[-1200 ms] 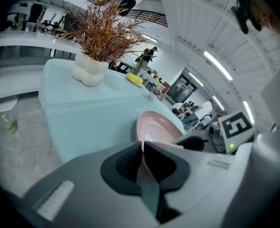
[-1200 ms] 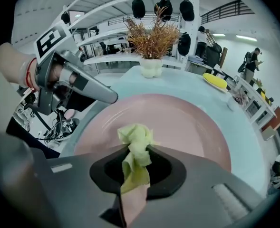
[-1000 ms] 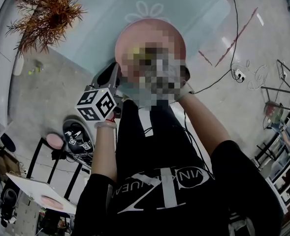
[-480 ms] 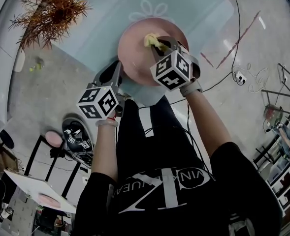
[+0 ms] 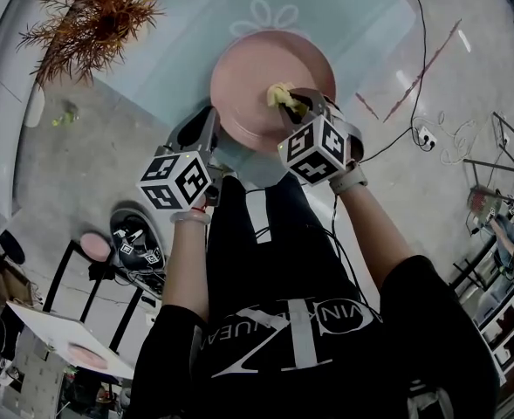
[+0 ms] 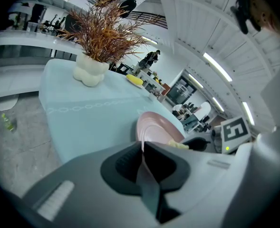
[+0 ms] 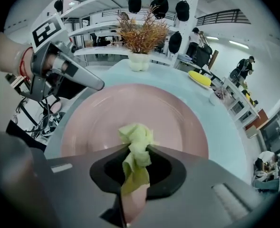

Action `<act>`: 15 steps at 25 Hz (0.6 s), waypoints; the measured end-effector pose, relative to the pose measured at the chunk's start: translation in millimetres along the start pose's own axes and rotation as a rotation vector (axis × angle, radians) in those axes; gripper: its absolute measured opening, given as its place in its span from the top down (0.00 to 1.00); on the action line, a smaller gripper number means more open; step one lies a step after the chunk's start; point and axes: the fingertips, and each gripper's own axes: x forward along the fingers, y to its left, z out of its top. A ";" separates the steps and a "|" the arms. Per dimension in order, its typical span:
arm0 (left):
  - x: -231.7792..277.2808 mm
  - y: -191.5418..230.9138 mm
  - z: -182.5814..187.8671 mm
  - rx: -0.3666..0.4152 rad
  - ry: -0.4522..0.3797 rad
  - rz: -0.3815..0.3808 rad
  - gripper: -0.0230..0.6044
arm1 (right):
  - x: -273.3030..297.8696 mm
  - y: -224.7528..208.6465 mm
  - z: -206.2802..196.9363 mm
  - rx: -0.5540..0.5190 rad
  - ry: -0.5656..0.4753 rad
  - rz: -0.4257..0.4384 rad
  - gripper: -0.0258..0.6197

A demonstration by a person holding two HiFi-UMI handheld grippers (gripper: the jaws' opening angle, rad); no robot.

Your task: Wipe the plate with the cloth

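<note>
A round pink plate (image 5: 257, 72) is held tilted over the light blue table (image 5: 178, 33). My left gripper (image 5: 213, 131) is shut on the plate's near left rim; in the left gripper view the plate (image 6: 154, 126) runs edge-on between the closed jaws of the left gripper (image 6: 142, 148). My right gripper (image 5: 295, 105) is shut on a bunched yellow-green cloth (image 5: 281, 95) that rests against the plate's face right of centre. In the right gripper view the cloth (image 7: 137, 148) sticks out of the right gripper (image 7: 137, 152) onto the plate (image 7: 130, 108).
A dried orange plant (image 5: 86, 16) in a white vase (image 7: 140, 61) stands at the table's far left. A yellow object (image 7: 200, 78) lies further back on the table. A cable and power strip (image 5: 424, 133) lie on the floor at the right; black stands (image 5: 134, 243) are below left.
My right gripper has drawn the cloth across the plate from its far part toward me and to the right. The left gripper and plate have stayed almost still.
</note>
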 end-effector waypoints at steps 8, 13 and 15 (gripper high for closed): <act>0.1 -0.6 -0.2 -0.005 0.000 0.002 0.96 | 11.7 20.8 31.1 -0.006 -0.061 0.083 0.84; 0.5 -0.9 -0.1 -0.010 -0.005 0.005 0.96 | 18.7 1.7 41.6 0.018 -0.092 0.060 0.84; 0.4 -0.5 -0.6 -0.012 -0.007 0.006 0.96 | 19.4 -5.2 40.0 0.029 -0.095 0.045 0.84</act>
